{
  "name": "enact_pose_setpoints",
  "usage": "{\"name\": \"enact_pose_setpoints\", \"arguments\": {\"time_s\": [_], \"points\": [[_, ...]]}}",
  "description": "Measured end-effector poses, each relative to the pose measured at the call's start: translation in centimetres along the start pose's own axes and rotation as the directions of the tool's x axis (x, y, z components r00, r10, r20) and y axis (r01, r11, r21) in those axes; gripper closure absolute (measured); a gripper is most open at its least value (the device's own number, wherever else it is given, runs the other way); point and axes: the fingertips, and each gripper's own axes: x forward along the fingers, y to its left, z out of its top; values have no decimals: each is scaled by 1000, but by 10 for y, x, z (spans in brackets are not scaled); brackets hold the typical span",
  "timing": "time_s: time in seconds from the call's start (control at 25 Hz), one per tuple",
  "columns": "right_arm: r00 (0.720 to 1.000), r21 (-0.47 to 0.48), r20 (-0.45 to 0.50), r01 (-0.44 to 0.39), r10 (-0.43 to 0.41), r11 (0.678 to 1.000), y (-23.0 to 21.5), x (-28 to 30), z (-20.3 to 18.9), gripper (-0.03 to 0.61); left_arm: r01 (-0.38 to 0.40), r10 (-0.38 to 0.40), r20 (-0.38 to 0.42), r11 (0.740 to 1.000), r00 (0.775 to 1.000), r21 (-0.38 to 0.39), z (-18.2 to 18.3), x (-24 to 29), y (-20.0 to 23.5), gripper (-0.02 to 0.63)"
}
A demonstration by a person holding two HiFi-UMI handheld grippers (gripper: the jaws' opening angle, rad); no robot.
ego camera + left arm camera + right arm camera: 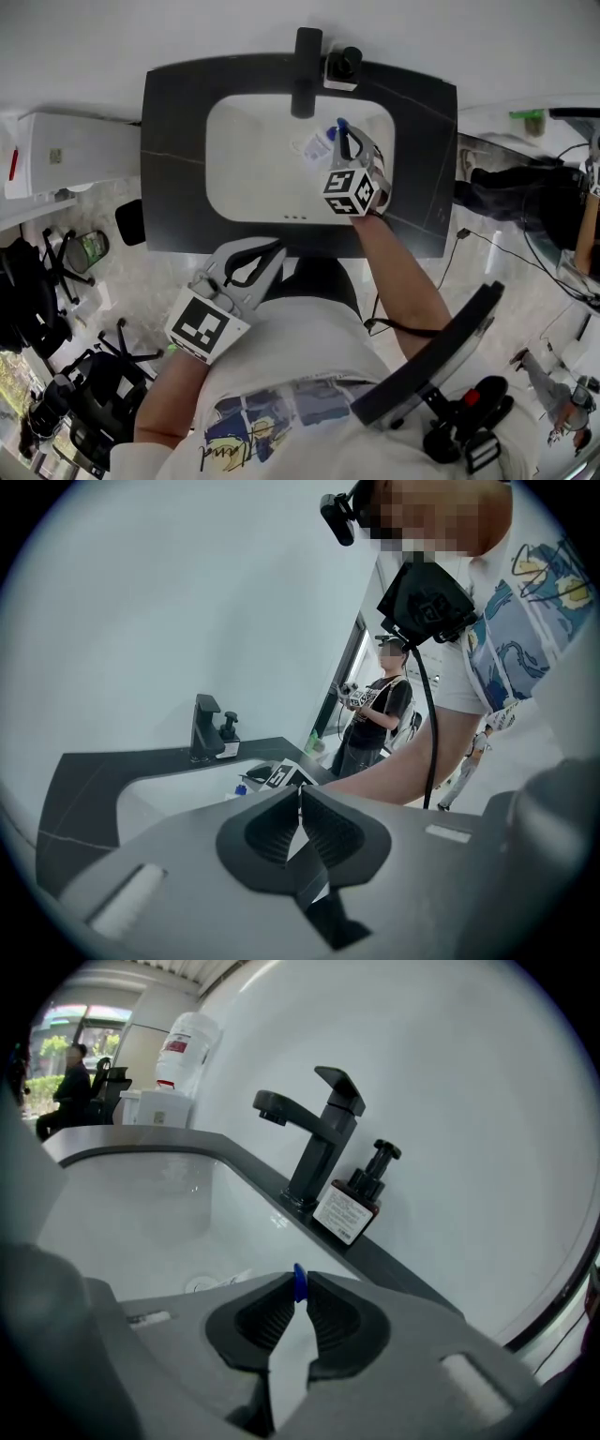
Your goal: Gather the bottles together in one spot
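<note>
A washbasin station set up in an office-like lab room.

A white basin (pixel 253 159) is set into a dark countertop (pixel 178 141) against a plain white wall, and a black faucet (pixel 319 1143) and a pump soap dispenser (pixel 361 1199) are placed along its back edge. Around it, wheeled office chairs (pixel 66 258) and loose cables (pixel 463 233) are spread over a marbled floor (pixel 141 291), a water dispenser (pixel 183 1044) is stood beside the counter, and a second person (pixel 375 719) is seen farther back with a handheld device.
</note>
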Motion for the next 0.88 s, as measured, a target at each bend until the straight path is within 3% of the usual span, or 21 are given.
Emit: {"name": "enact_pose_setpoints", "arguments": {"time_s": [0.4,0.88], "points": [[997,-121,60,48,-41,991,-35,-29,15,541,6,-6,54,1000,999,5,16,1,-4,601],[977,-179,177,149,-117,973,-110,-76,60,543,32,-37,83,998,996,55,37,7,-9,601]]}}
